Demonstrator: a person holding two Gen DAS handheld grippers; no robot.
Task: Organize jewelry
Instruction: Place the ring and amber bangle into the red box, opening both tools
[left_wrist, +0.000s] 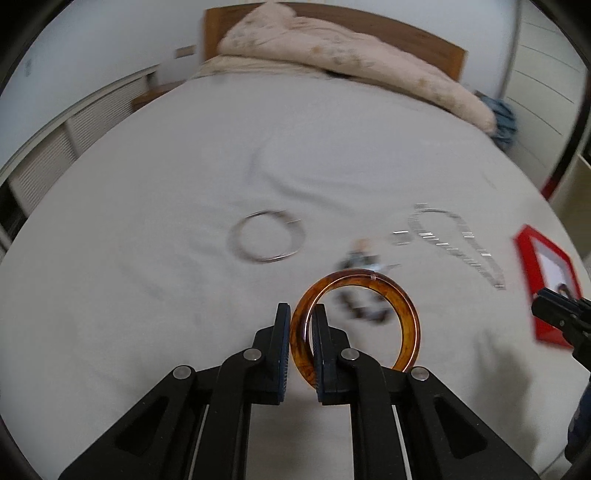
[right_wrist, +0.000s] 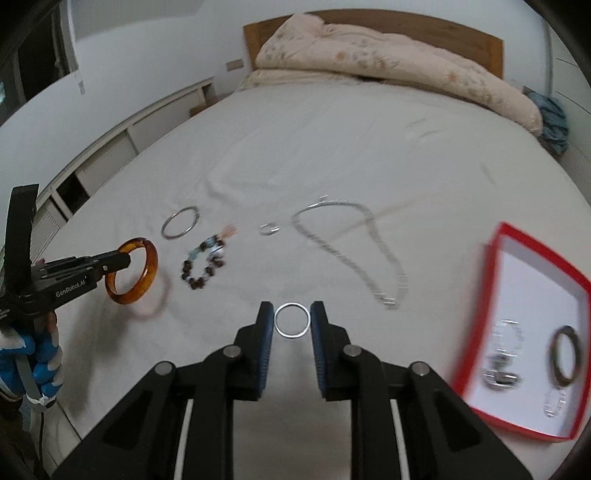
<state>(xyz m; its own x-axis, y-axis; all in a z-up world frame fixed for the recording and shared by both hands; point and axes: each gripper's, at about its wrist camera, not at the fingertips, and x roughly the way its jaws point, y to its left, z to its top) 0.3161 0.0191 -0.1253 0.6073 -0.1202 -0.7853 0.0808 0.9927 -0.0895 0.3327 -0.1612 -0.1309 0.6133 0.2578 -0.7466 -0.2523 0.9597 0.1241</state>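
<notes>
My left gripper (left_wrist: 301, 314) is shut on an amber bangle (left_wrist: 406, 321), which hangs lifted over the white bed; the right wrist view shows this gripper (right_wrist: 123, 258) and bangle (right_wrist: 147, 273) at the left. My right gripper (right_wrist: 291, 308) is shut on a small silver ring (right_wrist: 291, 304), its pads touching both sides of the ring. On the sheet lie a silver bangle (right_wrist: 181, 222), a dark bead bracelet (right_wrist: 205, 266), a small silver clasp piece (right_wrist: 268, 229) and a silver chain necklace (right_wrist: 351, 247). A red box (right_wrist: 480, 314) at the right holds several pieces.
The bed sheet (left_wrist: 147, 295) is wrinkled near the middle. A folded pink quilt (right_wrist: 388, 62) lies against the wooden headboard. White slatted cabinets run along the left side. A hand in a blue and white glove (right_wrist: 40, 362) holds the left gripper.
</notes>
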